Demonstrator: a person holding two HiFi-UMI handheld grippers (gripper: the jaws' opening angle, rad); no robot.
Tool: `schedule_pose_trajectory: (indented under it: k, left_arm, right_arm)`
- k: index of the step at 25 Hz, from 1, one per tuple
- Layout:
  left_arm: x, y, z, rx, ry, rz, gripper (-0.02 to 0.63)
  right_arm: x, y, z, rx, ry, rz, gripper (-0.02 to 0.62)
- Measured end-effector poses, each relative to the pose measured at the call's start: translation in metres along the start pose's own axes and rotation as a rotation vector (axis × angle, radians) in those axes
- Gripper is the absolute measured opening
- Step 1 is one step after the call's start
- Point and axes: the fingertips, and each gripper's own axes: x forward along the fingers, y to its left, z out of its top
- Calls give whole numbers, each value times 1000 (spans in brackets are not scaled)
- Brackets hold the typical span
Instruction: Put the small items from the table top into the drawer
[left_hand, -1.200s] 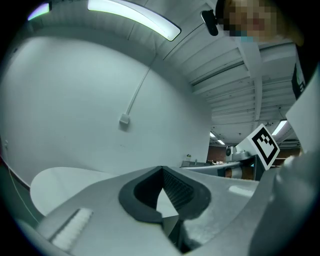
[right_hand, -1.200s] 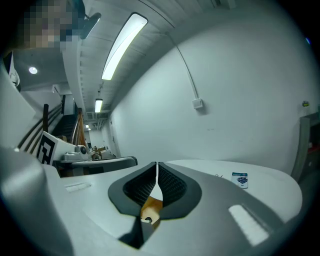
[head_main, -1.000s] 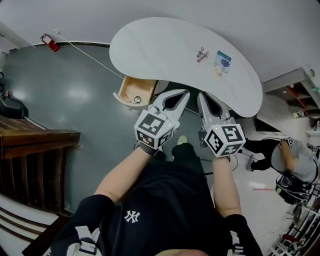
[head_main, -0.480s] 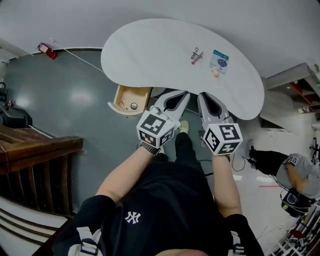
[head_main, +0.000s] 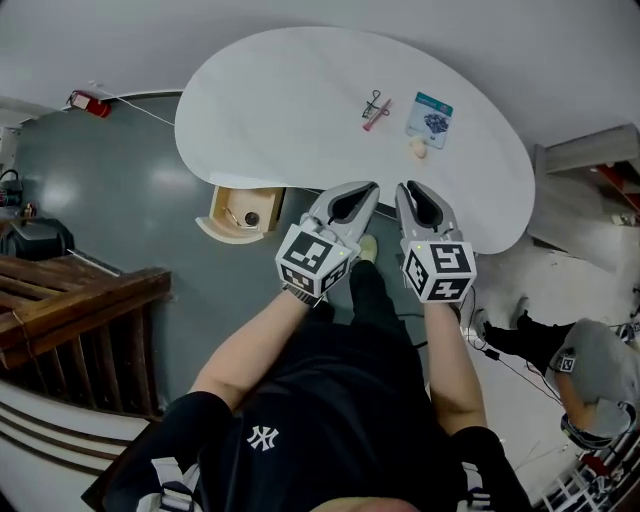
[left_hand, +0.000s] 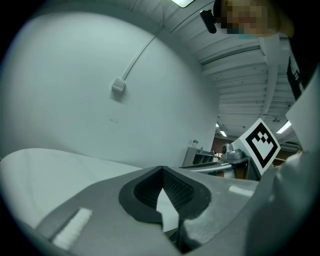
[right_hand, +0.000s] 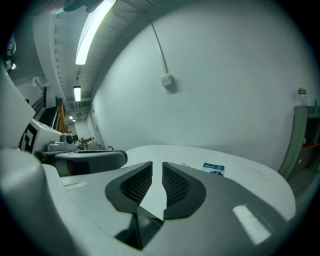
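On the white kidney-shaped table (head_main: 290, 110) lie a pink and metal clip (head_main: 375, 108), a blue and white card (head_main: 430, 119) and a small beige piece (head_main: 419, 147). The card (right_hand: 214, 169) also shows in the right gripper view. A wooden drawer (head_main: 238, 214) stands pulled out under the table's near left edge, with small items inside. My left gripper (head_main: 366, 190) (left_hand: 162, 169) hovers at the table's near edge, shut and empty. My right gripper (head_main: 408, 190) (right_hand: 157, 164) is beside it, its jaws a thin slit apart with nothing between them.
A dark wooden stair rail (head_main: 70, 300) runs along the left. A red extinguisher (head_main: 82, 102) lies on the grey floor by the far wall. Another person (head_main: 585, 370) crouches at the right among cables. The white wall (left_hand: 100, 100) rises behind the table.
The table and drawer have slid left and nearer in the head view. Both grippers hold the same pose. The person at the right has shifted lower in view.
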Motion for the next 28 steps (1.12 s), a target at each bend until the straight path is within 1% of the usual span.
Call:
schedule_pose_trajectory:
  k: [7,13,16,21,28]
  left_arm:
    - [56,24,-26,-13,57,37,0]
    - [96,40,-53,-32,111,58,0]
    - [111,46,-66,-43,138,62,0]
    - [129,57,-79,-65,164,67,0]
    - [151,68,-92,-81,193,65,0]
  right_arm:
    - [43,-72,-32,30,92,-40,111]
    - [82,-115,-62,43,171,-61,143]
    - [100,-131,-78,59,207,-62,155]
    - [125,-153,-99,42,273,-79,183]
    - [151,-168,-124,58,350,-76,216]
